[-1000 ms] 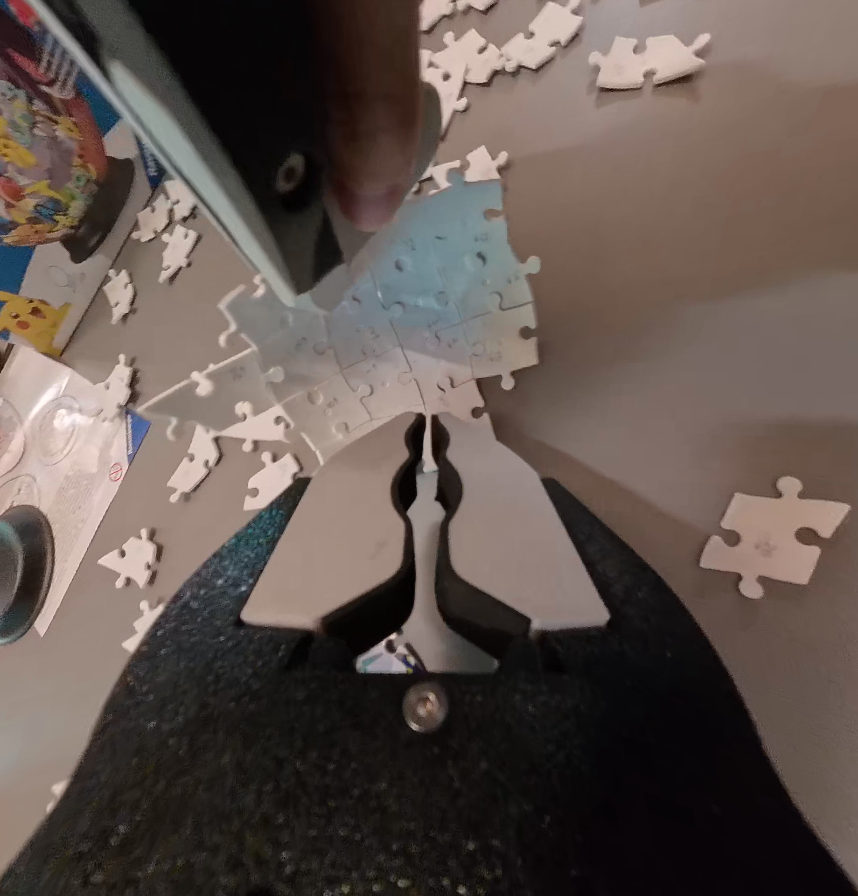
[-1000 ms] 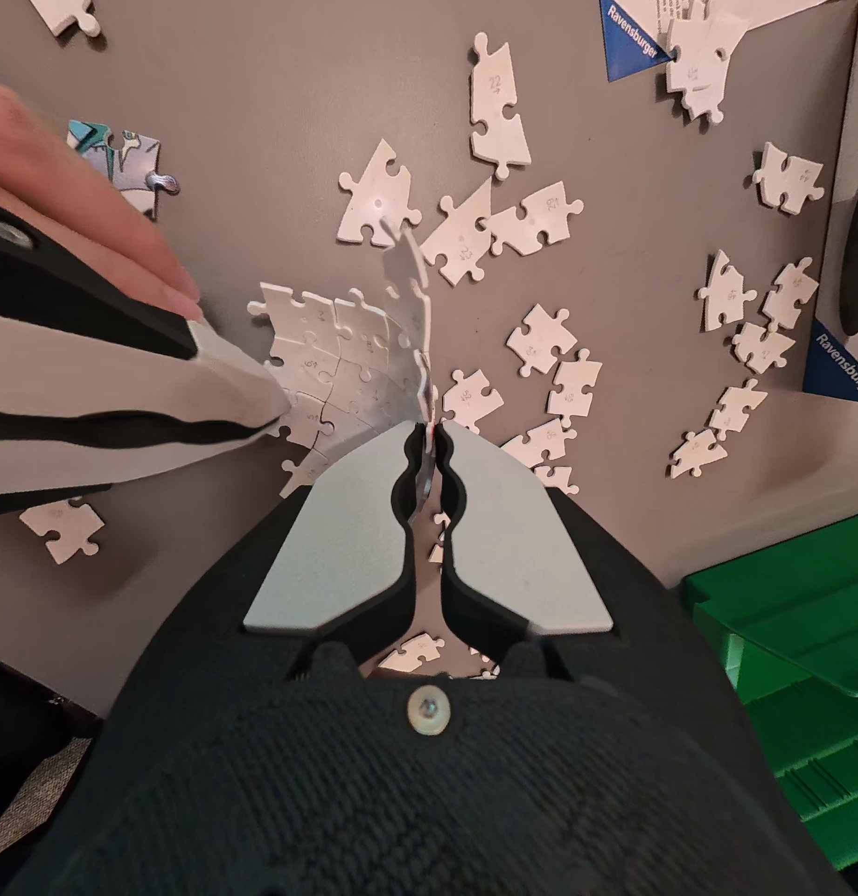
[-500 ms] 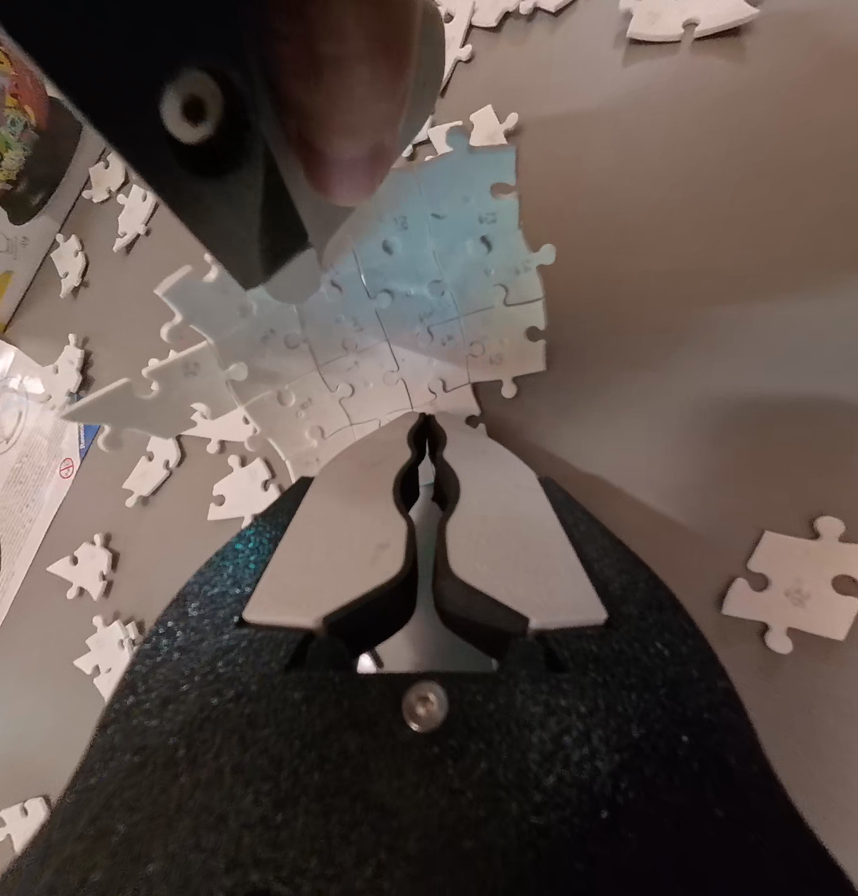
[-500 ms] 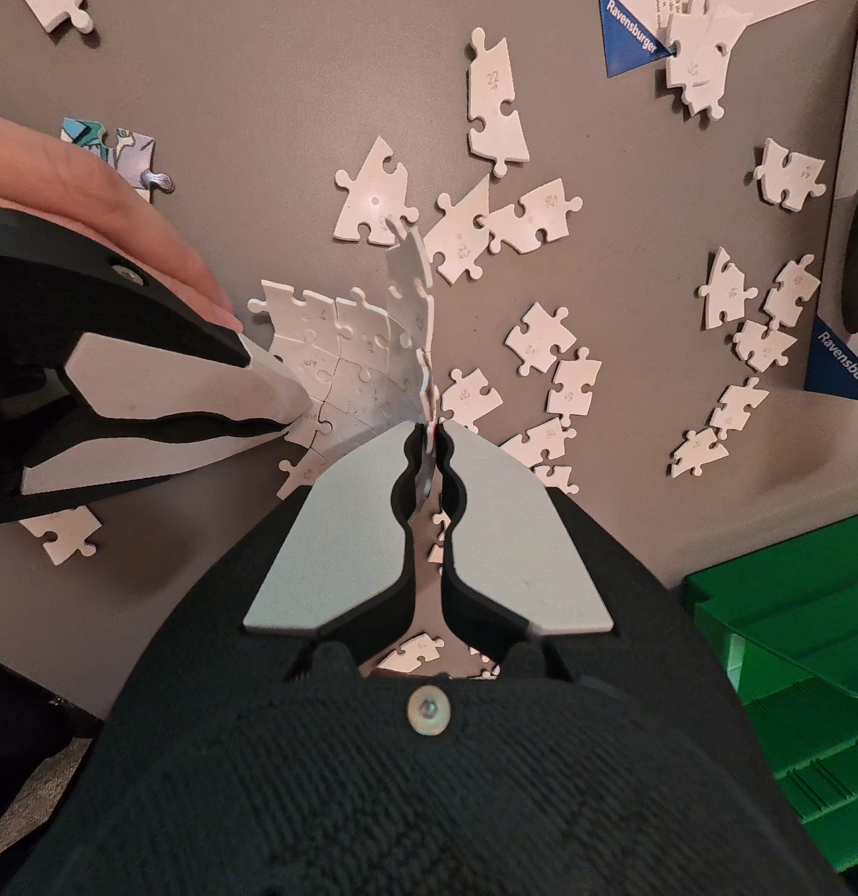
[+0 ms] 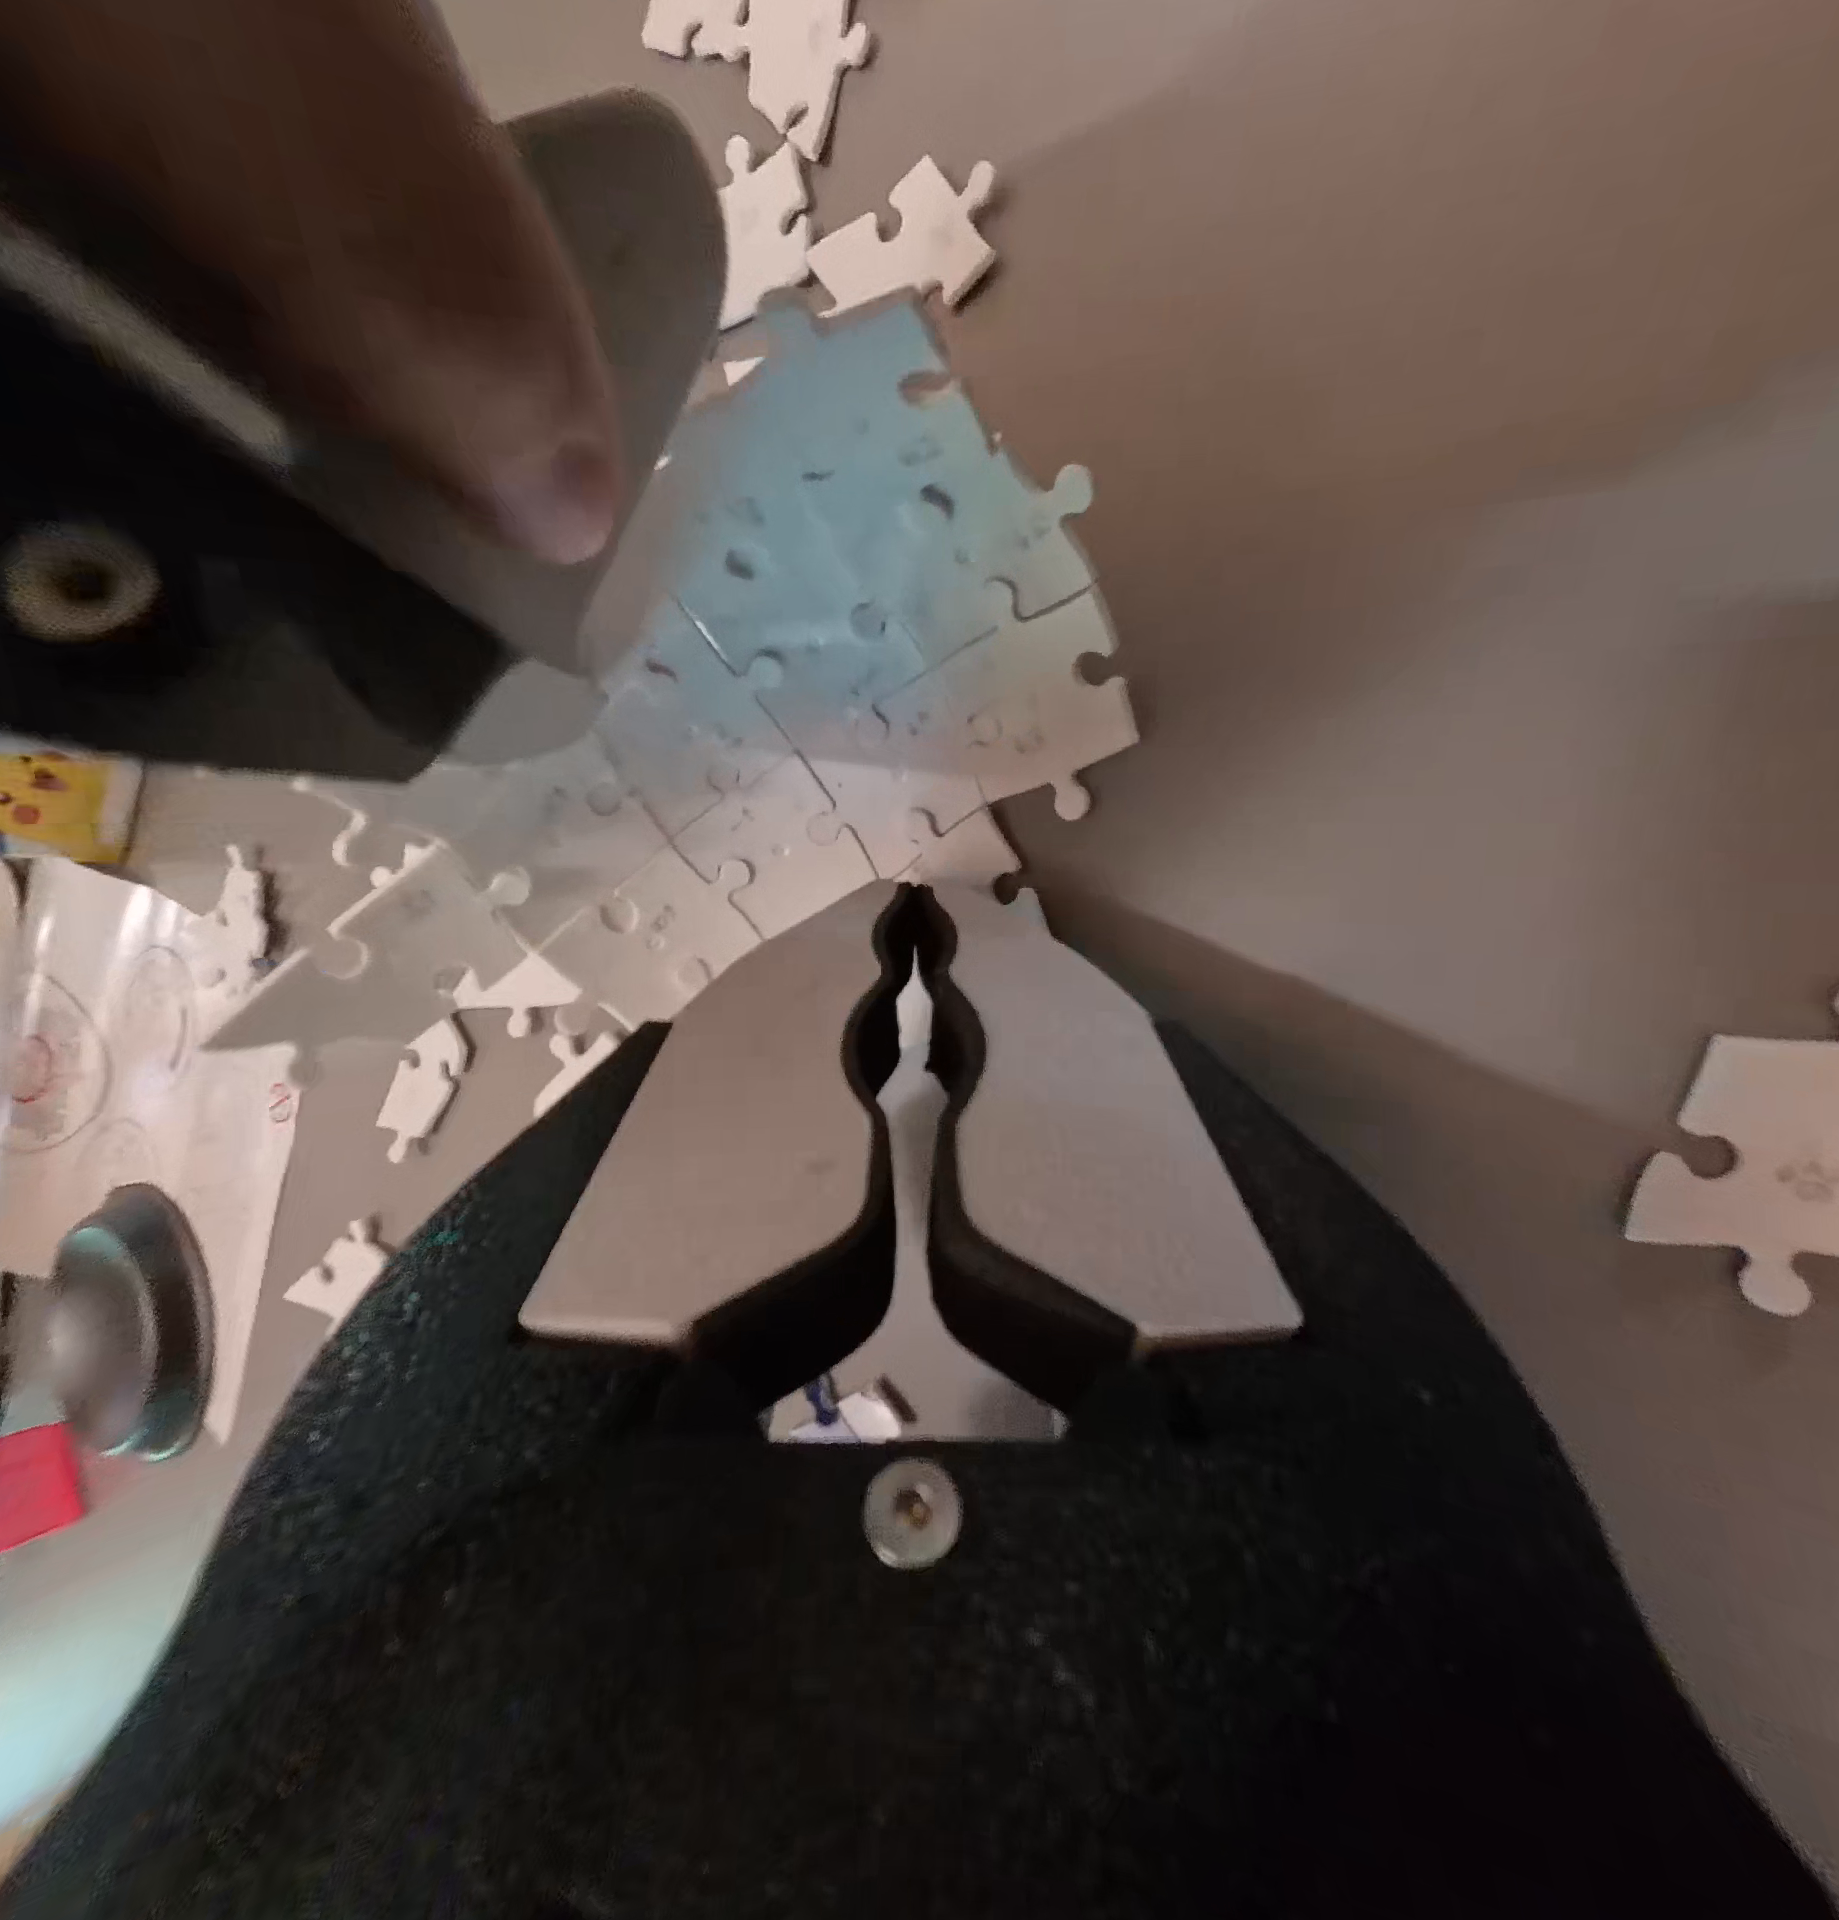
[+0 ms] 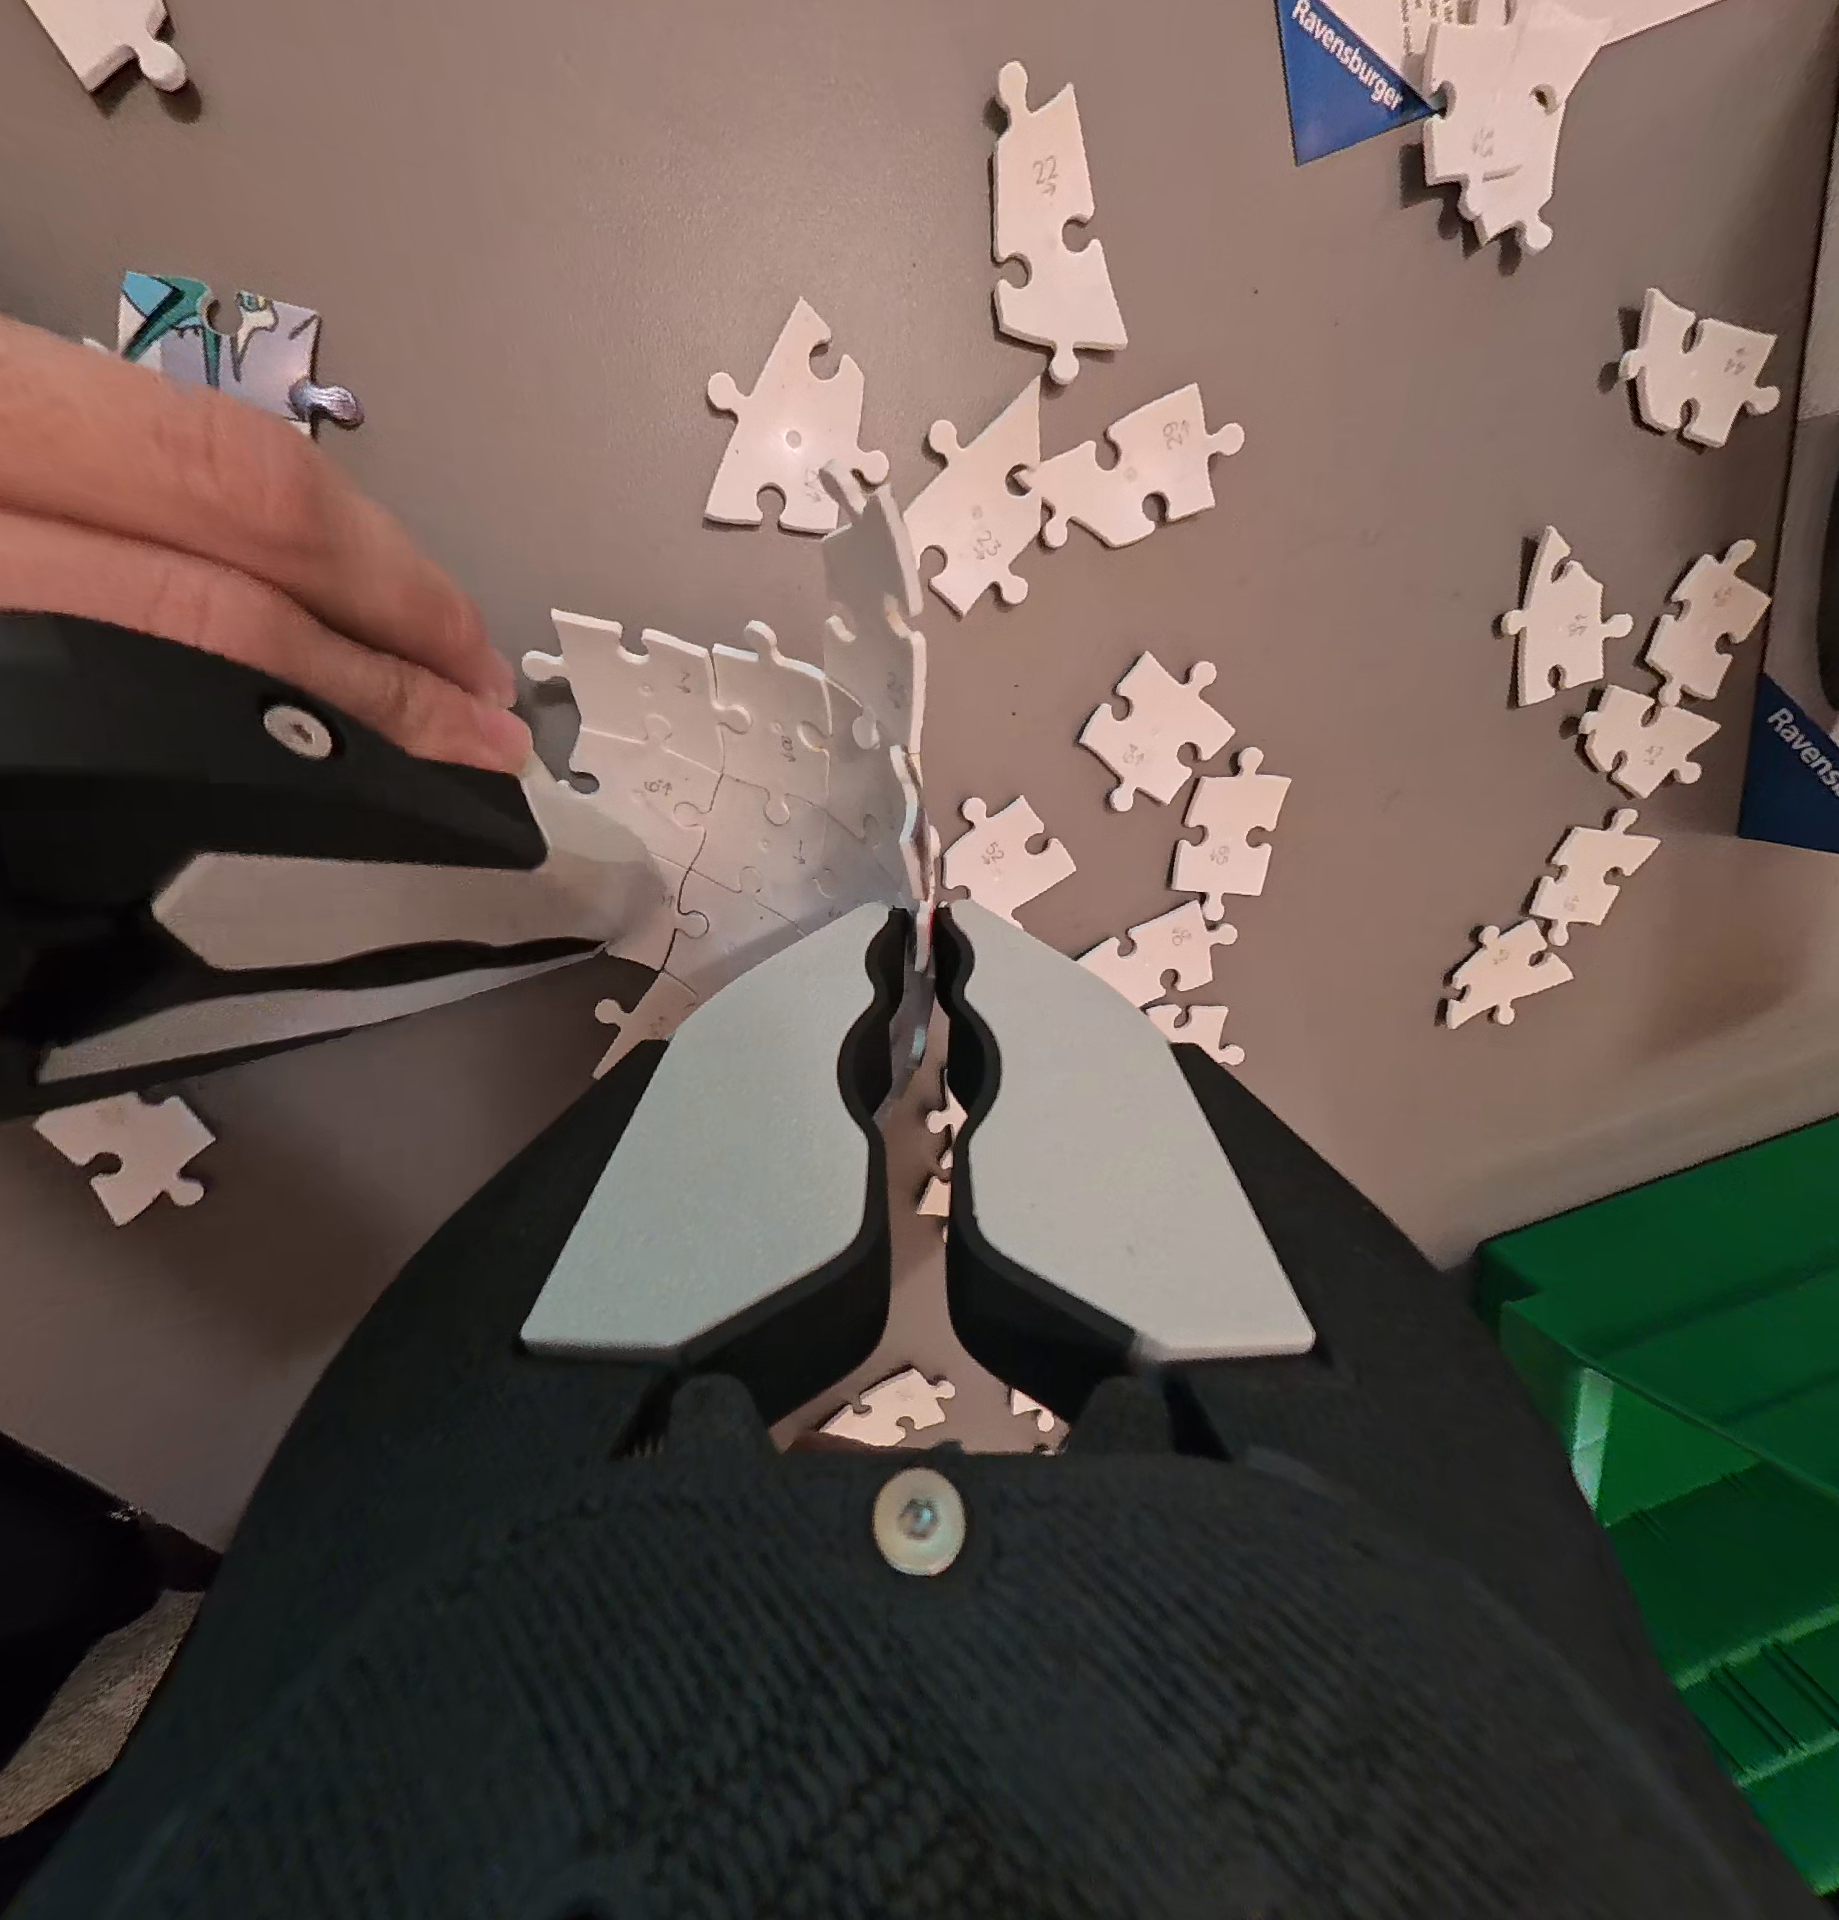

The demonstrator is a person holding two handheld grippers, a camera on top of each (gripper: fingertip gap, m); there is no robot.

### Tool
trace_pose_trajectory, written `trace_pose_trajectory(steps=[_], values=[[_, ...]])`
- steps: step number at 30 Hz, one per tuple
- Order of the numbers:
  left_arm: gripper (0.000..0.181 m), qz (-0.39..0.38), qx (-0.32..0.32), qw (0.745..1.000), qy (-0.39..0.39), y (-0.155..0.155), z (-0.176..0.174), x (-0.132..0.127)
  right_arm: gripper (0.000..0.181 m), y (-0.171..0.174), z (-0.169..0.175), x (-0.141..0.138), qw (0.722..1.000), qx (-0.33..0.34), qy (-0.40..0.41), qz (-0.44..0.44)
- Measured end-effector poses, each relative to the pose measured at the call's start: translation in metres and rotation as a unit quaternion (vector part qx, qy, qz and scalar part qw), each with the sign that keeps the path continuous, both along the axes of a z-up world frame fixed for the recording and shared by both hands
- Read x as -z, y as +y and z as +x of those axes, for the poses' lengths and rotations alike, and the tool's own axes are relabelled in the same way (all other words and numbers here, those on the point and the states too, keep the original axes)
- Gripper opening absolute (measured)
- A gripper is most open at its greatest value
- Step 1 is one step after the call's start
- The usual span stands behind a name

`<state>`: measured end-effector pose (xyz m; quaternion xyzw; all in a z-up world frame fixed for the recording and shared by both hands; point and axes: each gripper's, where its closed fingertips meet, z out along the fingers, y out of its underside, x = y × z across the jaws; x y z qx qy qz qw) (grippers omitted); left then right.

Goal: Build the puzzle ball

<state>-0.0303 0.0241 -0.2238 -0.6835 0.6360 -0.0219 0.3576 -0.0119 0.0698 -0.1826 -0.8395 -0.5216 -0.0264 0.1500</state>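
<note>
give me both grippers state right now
Left gripper: shut on the assembled puzzle section, at its edge.
Right gripper: shut on the same section's other edge.

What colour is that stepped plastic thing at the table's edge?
Bright green, clearest at the right wrist view's lower right.

Numerals on white puzzle pieces [image 6: 1050, 208], wording on blue leaflet corner [image 6: 1346, 83] (uncopied)

Both views are dim and warm, with wide-angle bending at the edges. In the left wrist view a broad shadow band crosses the table [image 5: 1466, 727], and the near gripper and finger [image 5: 541, 436] blur. The right wrist view is sharper, pieces [image 6: 1050, 208] casting soft shadows.
</note>
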Motion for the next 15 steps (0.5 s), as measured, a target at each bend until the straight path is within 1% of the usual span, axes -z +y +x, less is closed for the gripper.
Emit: trace_pose_trajectory(steps=[2,5,9,15], values=[[0.0,-0.006,-0.002,1.0,-0.017,0.0,0.0,0.0,0.005,0.0,0.0,0.0,1.0,0.001,-0.002,0.0],[0.0,0.008,-0.013,0.999,-0.036,0.003,0.0,-0.003,0.005,0.0,0.001,0.0,1.0,0.001,-0.005,0.001],[0.0,0.008,-0.009,0.998,-0.054,0.003,0.007,-0.006,0.006,0.0,0.002,0.0,1.0,0.004,-0.003,0.001],[0.0,-0.016,-0.001,0.999,-0.048,0.002,0.013,-0.002,0.005,0.0,0.001,0.0,1.0,0.003,0.0,0.001]])
